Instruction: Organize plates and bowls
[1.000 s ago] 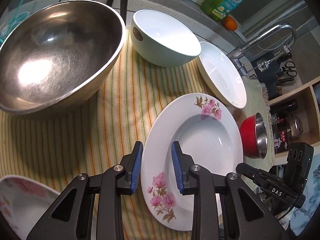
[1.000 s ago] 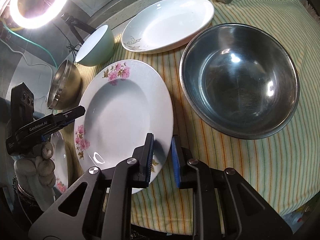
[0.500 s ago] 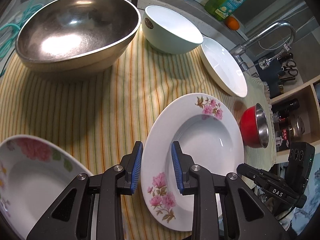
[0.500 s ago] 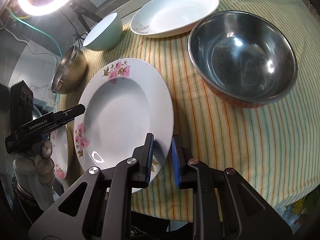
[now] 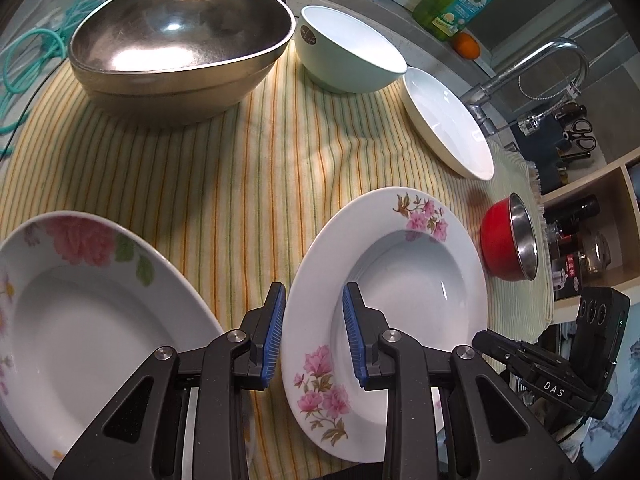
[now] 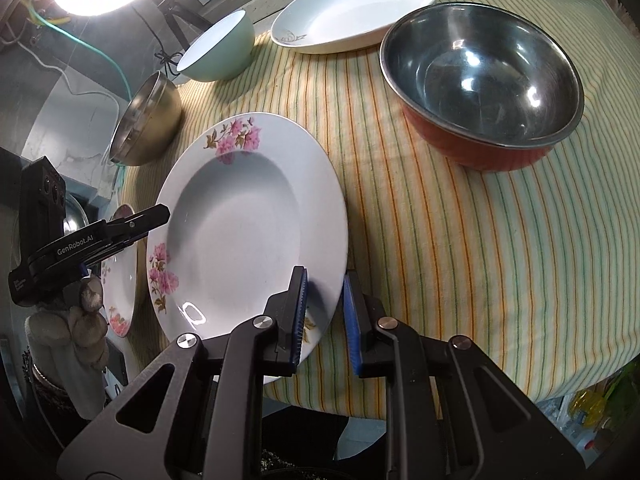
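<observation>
Here, both grippers clamp one white pink-flowered soup plate (image 5: 404,276) above the striped cloth (image 5: 224,184): left gripper (image 5: 314,334) and right gripper (image 6: 325,312) on opposite rims. Three plates and three bowls sit around. Gripper bodies read "DAS" and "GenRobot.AI".

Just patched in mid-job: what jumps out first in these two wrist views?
The floral plate, pinched at opposite rims by the left gripper and right gripper, above the striped cloth. A second floral plate lies to its left in the left wrist view. Behind sits the big steel bowl.
</observation>
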The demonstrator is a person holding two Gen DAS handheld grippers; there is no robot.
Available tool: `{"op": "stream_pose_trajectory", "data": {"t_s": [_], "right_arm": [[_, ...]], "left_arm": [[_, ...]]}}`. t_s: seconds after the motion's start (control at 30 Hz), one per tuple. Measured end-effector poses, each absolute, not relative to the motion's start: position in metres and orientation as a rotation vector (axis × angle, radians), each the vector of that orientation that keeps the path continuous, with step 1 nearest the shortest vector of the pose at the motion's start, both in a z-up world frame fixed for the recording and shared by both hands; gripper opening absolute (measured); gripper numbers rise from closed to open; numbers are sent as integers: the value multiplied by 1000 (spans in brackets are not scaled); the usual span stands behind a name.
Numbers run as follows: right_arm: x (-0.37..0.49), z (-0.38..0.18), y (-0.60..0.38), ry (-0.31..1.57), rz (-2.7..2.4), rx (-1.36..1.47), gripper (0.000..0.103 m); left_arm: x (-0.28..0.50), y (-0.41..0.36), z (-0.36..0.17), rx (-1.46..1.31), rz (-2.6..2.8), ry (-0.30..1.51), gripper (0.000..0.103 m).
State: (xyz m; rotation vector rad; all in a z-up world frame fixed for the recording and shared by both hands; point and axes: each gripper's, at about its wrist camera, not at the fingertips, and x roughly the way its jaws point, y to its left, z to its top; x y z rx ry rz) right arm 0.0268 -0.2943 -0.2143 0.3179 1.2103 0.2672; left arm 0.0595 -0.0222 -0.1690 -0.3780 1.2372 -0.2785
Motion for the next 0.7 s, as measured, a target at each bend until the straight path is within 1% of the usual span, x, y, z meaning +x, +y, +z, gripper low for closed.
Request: {"op": "stream_pose_trajectory", "data": {"t_s": [0.3,0.6,0.67,0.7], "right_arm": [[24,-215,-293,1208,269,305,19],[24,-215,-289,1205,268,288,21],[23,-215,-289,1201,271,288,26],[23,-214,-289,1197,270,287,35]], "left_arm": [[55,-22,-170,-382,-270,1232,27],[54,-20,-170,-381,-268,1228,27],[54,-20,-170,-377,-267,1225,27],[53,-20,-169,-372,-267,1223,27]]}}
